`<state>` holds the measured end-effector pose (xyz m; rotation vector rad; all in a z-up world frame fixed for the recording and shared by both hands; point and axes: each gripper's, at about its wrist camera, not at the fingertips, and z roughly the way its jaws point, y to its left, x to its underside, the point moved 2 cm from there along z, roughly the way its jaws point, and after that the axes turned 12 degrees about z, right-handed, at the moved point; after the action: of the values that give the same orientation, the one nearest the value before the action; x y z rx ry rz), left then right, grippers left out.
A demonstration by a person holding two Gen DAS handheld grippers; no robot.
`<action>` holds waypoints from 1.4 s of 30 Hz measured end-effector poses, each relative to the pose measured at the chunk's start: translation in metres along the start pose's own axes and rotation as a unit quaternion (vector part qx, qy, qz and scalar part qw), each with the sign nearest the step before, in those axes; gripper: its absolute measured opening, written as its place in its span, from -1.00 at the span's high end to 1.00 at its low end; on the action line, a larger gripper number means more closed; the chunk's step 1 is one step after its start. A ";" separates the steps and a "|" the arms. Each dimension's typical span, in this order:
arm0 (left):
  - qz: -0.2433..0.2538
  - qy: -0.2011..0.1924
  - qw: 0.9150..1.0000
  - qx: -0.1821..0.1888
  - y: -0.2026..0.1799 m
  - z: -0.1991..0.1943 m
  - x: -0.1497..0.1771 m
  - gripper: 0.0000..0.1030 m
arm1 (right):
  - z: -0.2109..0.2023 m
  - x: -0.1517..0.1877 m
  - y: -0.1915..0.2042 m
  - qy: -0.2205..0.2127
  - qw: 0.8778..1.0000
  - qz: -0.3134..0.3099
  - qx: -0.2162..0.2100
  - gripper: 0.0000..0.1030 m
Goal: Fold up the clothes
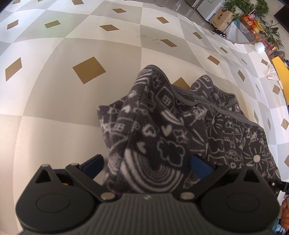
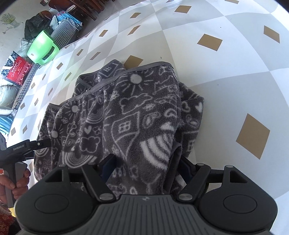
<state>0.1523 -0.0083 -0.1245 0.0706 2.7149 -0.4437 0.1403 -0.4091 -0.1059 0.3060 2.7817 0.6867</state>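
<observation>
Fleece, dark grey, printed with white doodles of suns, clouds, hearts and rainbows: one soft garment (image 1: 171,130), heaped in loose folds on a checked grey-and-white surface (image 1: 72,108) with tan diamonds.

Left wrist view. Left gripper (image 1: 146,168) angled down over the near end of the heap. Jaws spread wide; a bunched fold lies between them. The left blue pad (image 1: 94,165) stands clear of the cloth; the right one is half buried in it, so no firm pinch is shown. A grey bound hem (image 1: 198,101) runs across the far side. Beyond the surface edge: a cardboard box (image 1: 221,19), leafy plants (image 1: 251,7), fruit (image 1: 256,27).

Right wrist view. Right gripper (image 2: 144,168) likewise tilted down, jaws partly apart with a thick fold draped between; whether the pads press on it cannot be told. The same garment (image 2: 135,112) shows its hem (image 2: 112,79) at the far edge. Only here: the left gripper (image 2: 38,144) seen from the side with a hand (image 2: 10,186) on its handle, a green plastic stool (image 2: 42,48), a red Christmas bag (image 2: 17,69).

Handling, as judged: light, limp, bulky, not slippery; it will sag and bunch. Best taken at the bound hem or corners, both sides together.
</observation>
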 end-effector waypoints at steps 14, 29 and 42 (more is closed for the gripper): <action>0.034 0.006 0.995 0.098 -0.062 0.024 0.000 -0.99 | 0.018 0.013 0.036 0.002 0.999 -0.041 -0.036 -0.55; 0.058 0.009 0.995 0.080 -0.069 0.021 0.006 -0.77 | 0.007 0.001 0.025 0.004 0.999 -0.046 0.016 -0.31; 0.065 0.011 0.994 0.084 -0.068 0.024 0.003 -0.90 | 0.001 -0.007 -0.009 -0.002 1.000 -0.007 0.017 -0.68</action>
<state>0.1506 -0.0808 -0.1263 0.2980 2.6697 -0.6336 0.1460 -0.4184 -0.1094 0.2949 2.7916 0.6370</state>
